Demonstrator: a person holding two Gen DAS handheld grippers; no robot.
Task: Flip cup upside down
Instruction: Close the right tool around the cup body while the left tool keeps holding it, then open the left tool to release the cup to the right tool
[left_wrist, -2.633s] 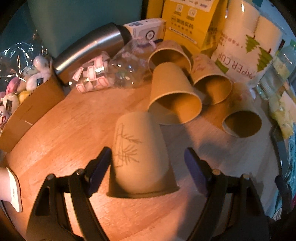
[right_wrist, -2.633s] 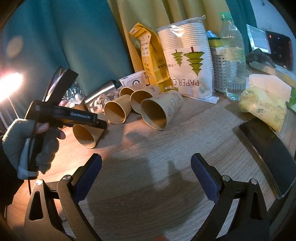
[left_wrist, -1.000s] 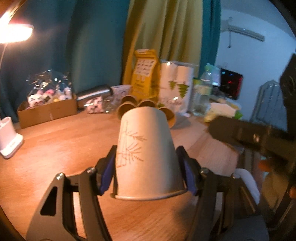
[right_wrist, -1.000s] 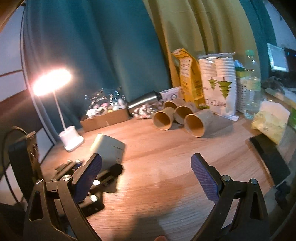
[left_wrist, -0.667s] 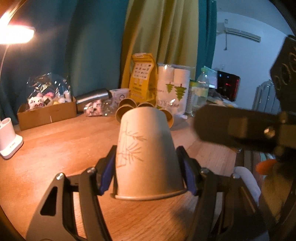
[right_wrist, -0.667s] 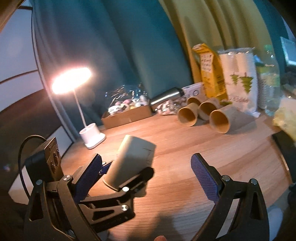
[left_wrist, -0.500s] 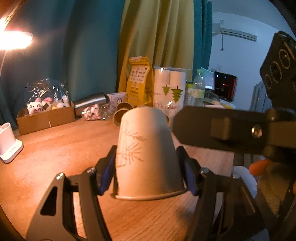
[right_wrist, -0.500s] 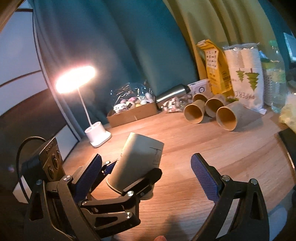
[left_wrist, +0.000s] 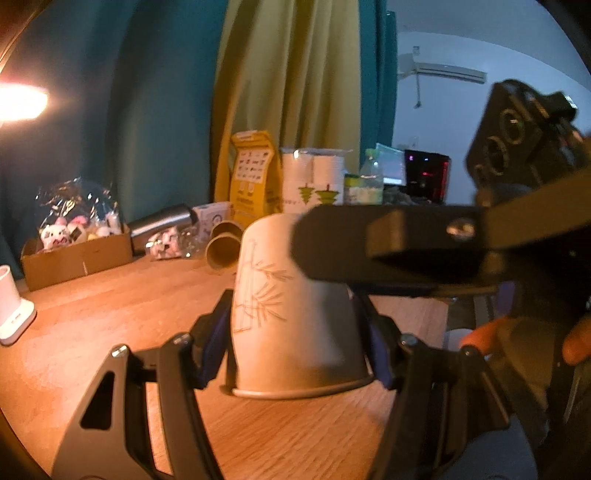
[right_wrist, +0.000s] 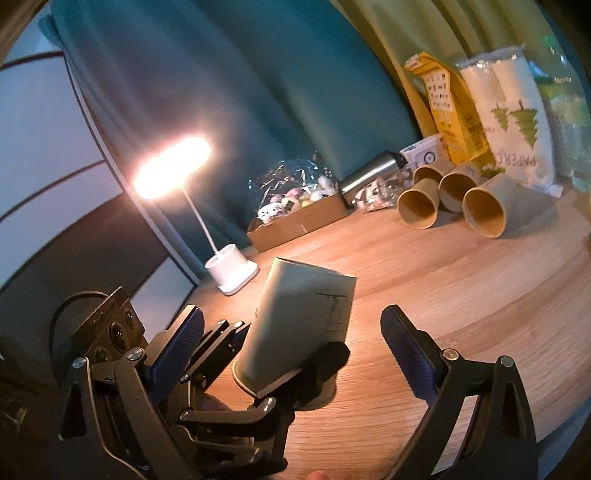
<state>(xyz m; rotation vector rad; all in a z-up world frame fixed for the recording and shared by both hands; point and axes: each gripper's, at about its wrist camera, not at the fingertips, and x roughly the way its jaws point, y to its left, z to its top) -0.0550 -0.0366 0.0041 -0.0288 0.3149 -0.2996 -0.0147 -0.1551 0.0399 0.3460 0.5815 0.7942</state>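
A pale paper cup (left_wrist: 295, 314) with a bamboo drawing is held in my left gripper (left_wrist: 295, 332), which is shut on it near the rim. The cup's base points away from the camera and its rim points toward it. In the right wrist view the cup (right_wrist: 306, 317) is tilted above the wooden table (right_wrist: 461, 280), base up. My right gripper (right_wrist: 291, 336) is open, its fingers on either side of the cup without touching it. One right finger (left_wrist: 388, 240) crosses in front of the cup's upper right in the left wrist view.
Three brown paper cups (right_wrist: 454, 199) lie on their sides at the back. Behind them stand a yellow bag (right_wrist: 447, 107), a paper cup pack (right_wrist: 513, 110) and a steel flask (right_wrist: 369, 173). A cardboard box (right_wrist: 295, 221) and a lit lamp (right_wrist: 229, 269) are at the left.
My left gripper closed on the cup and lifted it off the table, tilting it. My right gripper has moved in around the cup, its finger now crossing the left wrist view.
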